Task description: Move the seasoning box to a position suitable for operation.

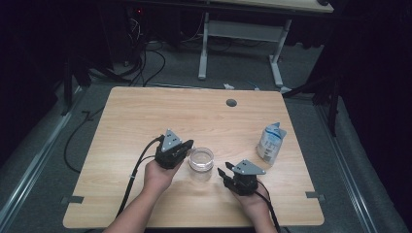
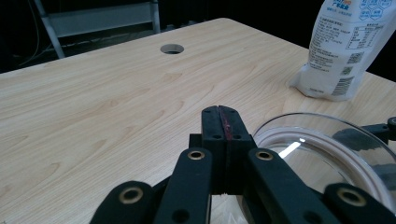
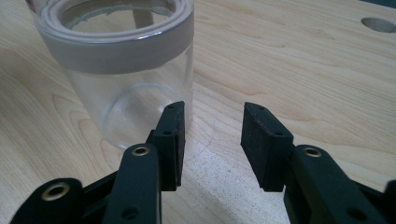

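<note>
A clear glass jar [image 1: 201, 159] without a lid stands on the wooden table [image 1: 145, 111], between my two grippers. My left gripper [image 1: 187, 145] lies just left of the jar. In the left gripper view its jaws [image 2: 223, 112] are pressed together with nothing between them, and the jar's rim [image 2: 327, 149] curves close at the right. My right gripper [image 1: 222, 172] sits at the jar's near right side. The right gripper view has that gripper [image 3: 212, 116] open over bare wood, with the jar [image 3: 126, 60] just beyond and left of its left finger.
A white and blue pouch [image 1: 270, 141] stands upright right of the jar, also in the left gripper view [image 2: 345, 46]. A round cable hole [image 1: 231, 103] sits near the table's far edge. Cables trail off the near edge. Another desk stands on the floor behind.
</note>
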Demonstrator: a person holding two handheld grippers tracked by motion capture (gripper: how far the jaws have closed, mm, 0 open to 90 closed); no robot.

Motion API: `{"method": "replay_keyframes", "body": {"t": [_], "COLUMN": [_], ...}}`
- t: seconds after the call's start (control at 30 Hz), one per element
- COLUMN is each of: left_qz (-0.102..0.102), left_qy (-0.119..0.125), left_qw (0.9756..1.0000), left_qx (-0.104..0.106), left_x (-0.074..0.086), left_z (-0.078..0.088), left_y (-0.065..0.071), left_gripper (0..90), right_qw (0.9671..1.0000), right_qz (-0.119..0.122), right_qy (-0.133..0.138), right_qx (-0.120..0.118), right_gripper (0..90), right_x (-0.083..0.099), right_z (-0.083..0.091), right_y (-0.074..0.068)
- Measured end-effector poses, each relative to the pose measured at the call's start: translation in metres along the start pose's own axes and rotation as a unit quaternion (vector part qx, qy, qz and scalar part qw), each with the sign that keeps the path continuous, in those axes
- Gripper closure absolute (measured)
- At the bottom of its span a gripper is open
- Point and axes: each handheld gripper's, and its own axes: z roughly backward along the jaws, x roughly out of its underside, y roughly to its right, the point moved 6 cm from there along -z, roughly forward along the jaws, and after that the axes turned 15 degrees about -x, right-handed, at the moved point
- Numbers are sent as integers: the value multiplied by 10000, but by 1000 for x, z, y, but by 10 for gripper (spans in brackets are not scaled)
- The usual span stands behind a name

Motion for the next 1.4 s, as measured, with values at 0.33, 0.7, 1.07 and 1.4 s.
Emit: {"method": "replay_keyframes", "body": {"t": [0.33, 0.7, 1.07, 1.4], "left_qz": [-62, -29, -16, 7], "left_qy": [74, 110, 144, 149], "left_qw": [9999, 9999, 9999, 9999], "left_qx": [-56, -42, -32, -19], "left_x": [1, 2, 3, 3], "left_z": [1, 1, 1, 1], "left_y": [1, 0, 0, 0], "left_gripper": [900, 900, 900, 900], "right_qw": [9999, 9997, 9994, 9993], "right_qz": [-34, 165, 211, 191], "right_qy": [161, 174, 250, 332], "right_qx": [49, 97, 76, 23], "right_gripper": [642, 714, 729, 786], "right_x": [-5, -10, -13, -16], "right_z": [4, 5, 5, 7], "right_y": [-1, -9, -13, -15]}}
